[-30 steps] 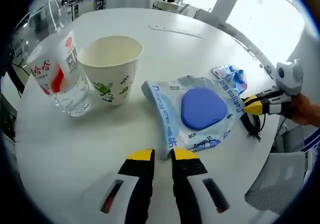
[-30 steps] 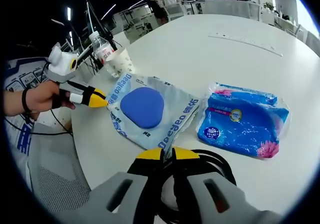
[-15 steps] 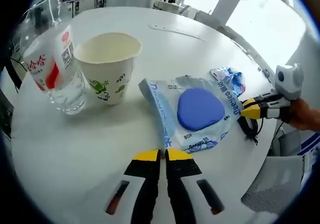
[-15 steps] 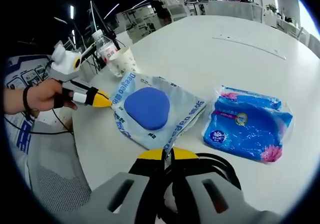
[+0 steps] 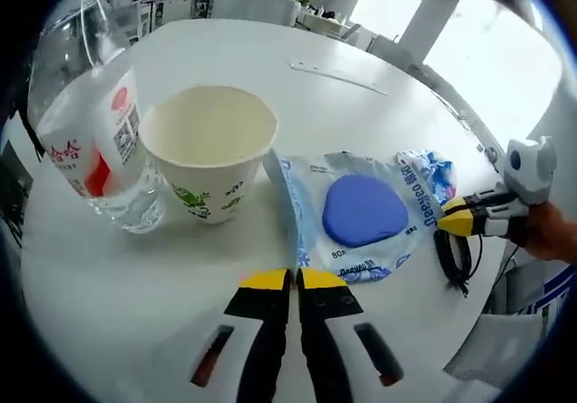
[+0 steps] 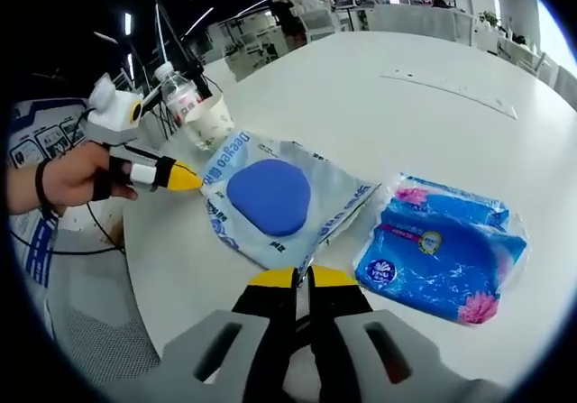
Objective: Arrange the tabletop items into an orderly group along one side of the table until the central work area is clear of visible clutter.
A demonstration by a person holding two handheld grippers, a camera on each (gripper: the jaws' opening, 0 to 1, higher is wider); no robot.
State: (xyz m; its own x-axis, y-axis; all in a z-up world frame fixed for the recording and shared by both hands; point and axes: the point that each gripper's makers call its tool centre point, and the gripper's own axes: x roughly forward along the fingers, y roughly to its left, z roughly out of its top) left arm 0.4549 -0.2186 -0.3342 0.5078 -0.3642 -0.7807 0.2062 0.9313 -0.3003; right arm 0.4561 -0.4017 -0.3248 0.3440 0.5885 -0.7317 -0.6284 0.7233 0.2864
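White round table (image 5: 379,51), office behind. In the left gripper view the left gripper (image 5: 296,279) has its yellow-tipped jaws pressed together on the near corner of the clear wet-wipe pack (image 5: 361,214), the one with the blue oval lid in its middle. The pack lies flat on the table near the table's edge. Paper cup (image 5: 210,151) stands upright, open side up, just beside the pack's far edge; whether they touch is unclear. Water bottle (image 5: 90,132) with a red-and-white label stands upright next to the cup on the side away from the pack. Blue tissue packet (image 5: 431,169) lies past the wipe pack, partly behind it. Black cable (image 5: 455,263) sits at the table edge near the right gripper (image 5: 453,221), which a hand (image 5: 541,236) holds.

In the right gripper view the right gripper (image 6: 302,278) has its jaws together at the near corner of the wipe pack (image 6: 270,196); black cable (image 6: 311,335) shows between them lower down, grip unclear. Tissue packet (image 6: 442,250) lies flat just beside the pack. Left gripper (image 6: 180,178) tips touch the pack's opposite corner, held by a hand (image 6: 68,178). Cup (image 6: 209,119) and bottle (image 6: 180,92) stand beyond it near the table (image 6: 406,105) edge. A pale strip (image 6: 451,87) lies far out on the table.
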